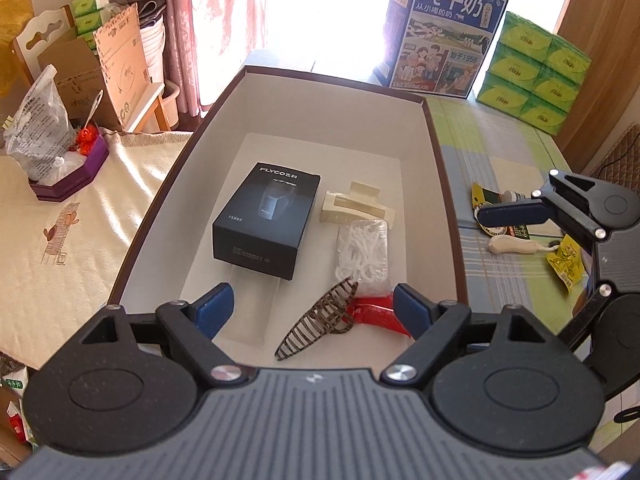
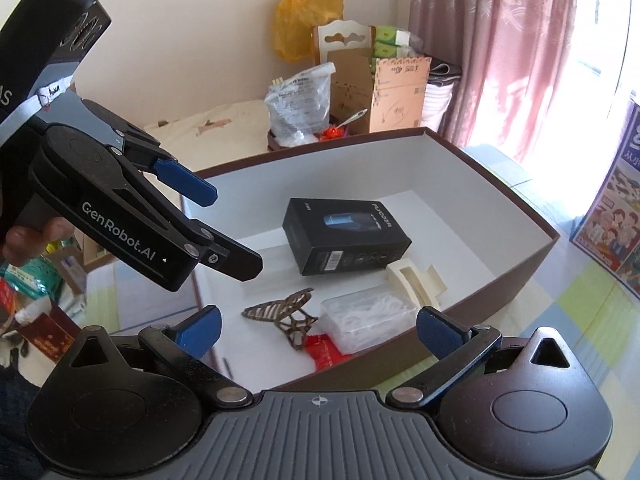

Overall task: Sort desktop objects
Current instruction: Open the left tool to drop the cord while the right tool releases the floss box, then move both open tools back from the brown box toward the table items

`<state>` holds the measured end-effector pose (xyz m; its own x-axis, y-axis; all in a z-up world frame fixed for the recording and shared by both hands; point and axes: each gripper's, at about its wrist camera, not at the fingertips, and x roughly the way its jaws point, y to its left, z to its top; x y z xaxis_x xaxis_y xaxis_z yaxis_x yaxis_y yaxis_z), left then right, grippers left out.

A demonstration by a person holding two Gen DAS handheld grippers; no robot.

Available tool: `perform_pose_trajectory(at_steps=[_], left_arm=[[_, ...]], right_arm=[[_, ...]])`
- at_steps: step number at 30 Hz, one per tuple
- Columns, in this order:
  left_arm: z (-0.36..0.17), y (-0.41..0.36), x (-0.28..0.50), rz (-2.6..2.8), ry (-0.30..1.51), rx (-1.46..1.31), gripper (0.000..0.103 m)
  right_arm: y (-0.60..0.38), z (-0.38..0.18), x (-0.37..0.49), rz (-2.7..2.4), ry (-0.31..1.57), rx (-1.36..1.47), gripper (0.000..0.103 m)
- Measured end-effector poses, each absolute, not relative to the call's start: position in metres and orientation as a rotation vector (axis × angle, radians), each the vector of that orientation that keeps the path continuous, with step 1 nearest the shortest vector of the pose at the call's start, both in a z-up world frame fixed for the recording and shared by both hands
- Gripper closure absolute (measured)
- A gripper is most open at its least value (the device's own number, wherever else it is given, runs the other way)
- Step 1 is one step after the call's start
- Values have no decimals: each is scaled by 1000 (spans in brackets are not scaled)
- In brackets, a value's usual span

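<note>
Both claws hang above the big brown-walled box [image 1: 434, 128] with their blue pads spread wide and nothing between them: the left gripper [image 1: 314, 306] points down over the box's near end, and the right gripper [image 2: 318, 328] looks in over the box's long side wall, its jaws equally parted and touching nothing. Inside the box, on its white floor, a black shaver carton [image 1: 266, 222] lies near the middle; beside it, toward the box's right wall in the left wrist view, sit a cream hair claw [image 1: 356, 206] and, just nearer, a clear case of floss picks [image 1: 364, 254]. Nearer still lies a brown slatted hair clip [image 1: 320, 322], partly over a red packet [image 1: 378, 312]. Outside the box, past its right wall, a few small things remain on the checked tablecloth [image 1: 480, 148]: a yellow sachet [image 1: 566, 260], a cream handled tool [image 1: 512, 246] and a small tube [image 1: 486, 198]. Beyond the box's far end stand a blue milk carton case [image 1: 442, 36] and stacked green tissue packs [image 1: 532, 72]. Past the box's left wall, a cream cloth [image 1: 68, 232] bears a purple tray [image 1: 72, 178] holding a plastic bag [image 1: 38, 132], with pink curtains [image 1: 180, 20] behind.
</note>
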<state>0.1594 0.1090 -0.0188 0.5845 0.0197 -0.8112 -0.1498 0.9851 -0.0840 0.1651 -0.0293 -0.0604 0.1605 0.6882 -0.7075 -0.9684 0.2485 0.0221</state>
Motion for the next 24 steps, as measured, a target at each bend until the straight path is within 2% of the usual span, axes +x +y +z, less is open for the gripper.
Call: perform_pose_trajectory(at_steps=[12, 24], left_arm=[[-10, 87, 122, 150, 918, -157, 18], [-13, 43, 80, 211, 924, -164, 18]], right_arm=[[-73, -50, 136, 1252, 665, -427, 2], [-142, -45, 116, 1229, 727, -362, 2]])
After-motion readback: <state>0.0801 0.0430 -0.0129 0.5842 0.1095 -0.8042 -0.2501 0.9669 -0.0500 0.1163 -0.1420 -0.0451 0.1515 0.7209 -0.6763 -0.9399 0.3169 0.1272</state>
